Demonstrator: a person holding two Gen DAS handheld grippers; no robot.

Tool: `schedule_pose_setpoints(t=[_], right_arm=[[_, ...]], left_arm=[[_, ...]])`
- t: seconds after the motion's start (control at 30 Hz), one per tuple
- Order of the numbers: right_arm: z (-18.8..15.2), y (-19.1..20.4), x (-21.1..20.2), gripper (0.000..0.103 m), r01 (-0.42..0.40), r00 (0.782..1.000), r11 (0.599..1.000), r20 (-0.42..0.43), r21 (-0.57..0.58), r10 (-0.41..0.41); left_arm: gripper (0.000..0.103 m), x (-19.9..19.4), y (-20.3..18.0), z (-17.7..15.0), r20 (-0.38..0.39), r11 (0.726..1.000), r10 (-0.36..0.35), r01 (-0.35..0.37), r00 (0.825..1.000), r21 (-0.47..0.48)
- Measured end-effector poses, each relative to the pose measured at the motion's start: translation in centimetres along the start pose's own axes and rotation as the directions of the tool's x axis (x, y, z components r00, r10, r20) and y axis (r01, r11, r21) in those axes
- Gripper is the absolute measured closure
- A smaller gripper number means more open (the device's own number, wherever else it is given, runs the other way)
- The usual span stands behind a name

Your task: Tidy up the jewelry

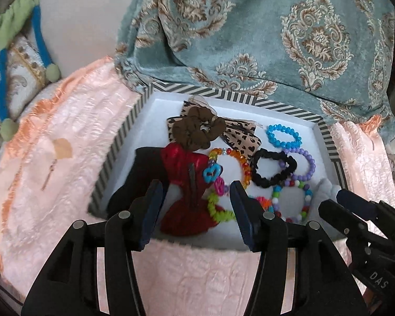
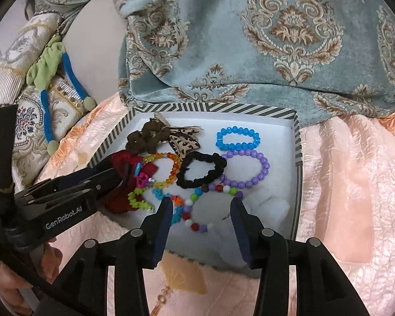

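A striped-rim box (image 1: 123,129) (image 2: 297,142) with a white lining holds the jewelry. Inside lie a red bow (image 1: 187,173) (image 2: 121,160), a brown scrunchie (image 1: 194,129) (image 2: 147,137), a blue bead bracelet (image 1: 283,135) (image 2: 237,138), a black scrunchie (image 1: 273,167) (image 2: 200,169), a purple bead bracelet (image 1: 309,163) (image 2: 250,168), an orange bead bracelet (image 1: 239,158) (image 2: 171,168) and a multicolour bead bracelet (image 1: 292,200) (image 2: 205,208). My left gripper (image 1: 196,192) is open over the red bow. My right gripper (image 2: 201,205) is open over the multicolour bracelet.
The box sits on a pink satin cloth (image 1: 65,142) (image 2: 355,173). A teal damask fabric (image 1: 250,31) (image 2: 250,31) lies behind it. A green and blue soft toy (image 1: 18,39) (image 2: 52,79) lies at the far left on a patterned cushion.
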State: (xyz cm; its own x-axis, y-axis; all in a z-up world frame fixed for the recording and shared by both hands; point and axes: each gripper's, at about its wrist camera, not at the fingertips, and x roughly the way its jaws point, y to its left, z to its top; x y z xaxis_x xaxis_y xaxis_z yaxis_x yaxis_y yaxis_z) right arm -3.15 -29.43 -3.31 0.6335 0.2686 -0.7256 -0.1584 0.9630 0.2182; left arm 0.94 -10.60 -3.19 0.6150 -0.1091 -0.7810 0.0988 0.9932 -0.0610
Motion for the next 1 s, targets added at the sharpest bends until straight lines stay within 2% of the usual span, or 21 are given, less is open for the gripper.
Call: schedule_pose_setpoints(t=[0.17, 0.27, 0.37, 0.63, 1.0], right_arm=[[-0.6, 0.7, -1.8, 0.058, 0.009, 1.000, 1.000, 0.023, 0.028, -0.009], [-0.9, 1.4, -2.8, 0.056, 0.014, 0.999, 1.000, 0.040, 0.022, -0.015], [-1.2, 2.0, -3.7, 0.047, 0.015, 0.998, 1.000, 0.061, 0.020, -0.016], [-1.4, 3.4, -6.2, 0.046, 0.051, 0.992, 0.999, 0.118, -0.005, -0.050], [-1.4, 3.9, -7.7, 0.044, 0.090, 0.985, 0.996, 0.149, -0.003, -0.089]], left_arm=[[0.050, -2.7, 0.6, -0.9, 0.029, 0.999, -0.008, 0.009, 1.000, -0.034], [0.050, -4.3, 0.5, -1.2, 0.058, 0.999, 0.015, -0.013, 0.998, -0.031], [0.050, -5.7, 0.5, -1.5, 0.083, 0.999, 0.027, -0.024, 0.996, -0.032], [0.050, -8.4, 0.2, -1.9, 0.140, 0.998, 0.057, -0.055, 0.989, -0.022], [0.050, -10.4, -0.8, -2.4, 0.173, 0.996, 0.083, -0.084, 0.981, -0.004]])
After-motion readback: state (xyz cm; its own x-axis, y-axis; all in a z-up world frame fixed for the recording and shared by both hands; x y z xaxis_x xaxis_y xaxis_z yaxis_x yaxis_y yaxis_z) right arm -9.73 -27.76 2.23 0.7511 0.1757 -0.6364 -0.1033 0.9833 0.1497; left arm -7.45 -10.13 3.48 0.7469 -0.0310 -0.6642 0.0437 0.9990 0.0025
